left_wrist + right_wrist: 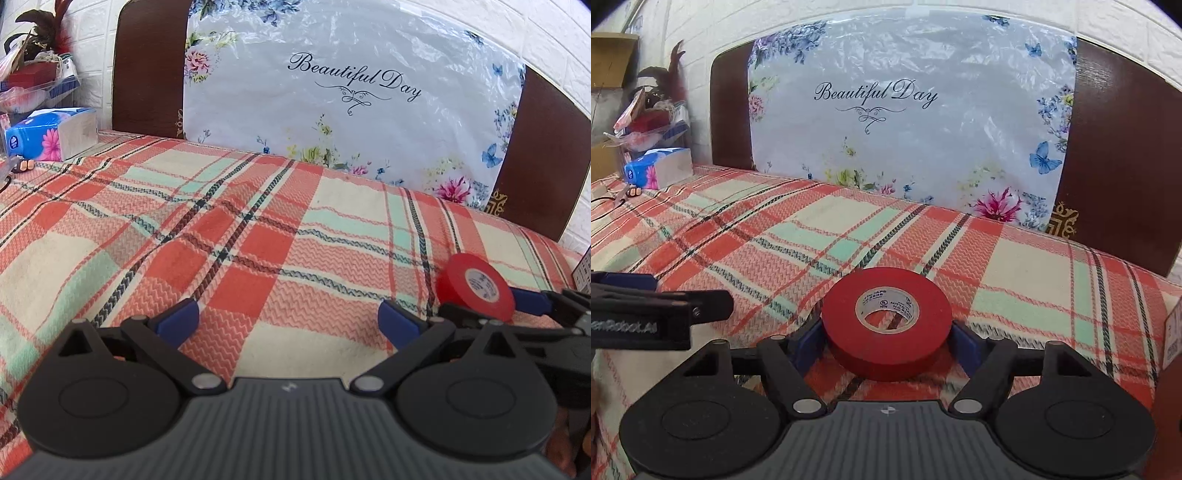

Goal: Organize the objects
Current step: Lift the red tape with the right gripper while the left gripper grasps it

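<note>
R gripper [886,334] pinches the red tape roll [886,323] just above the plaid blanket [1015,266]. L gripper [288,319] wide open, empty, beside it. Tissue pack [50,134] far left; box, maybe, at right edge [1172,332].

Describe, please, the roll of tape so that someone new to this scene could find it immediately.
Find the plaid blanket spread before the floral "Beautiful Day" bag. Low over its near side, the right gripper grips a tape roll lying flat. It is the only solid red ring, with a white printed core.
</note>
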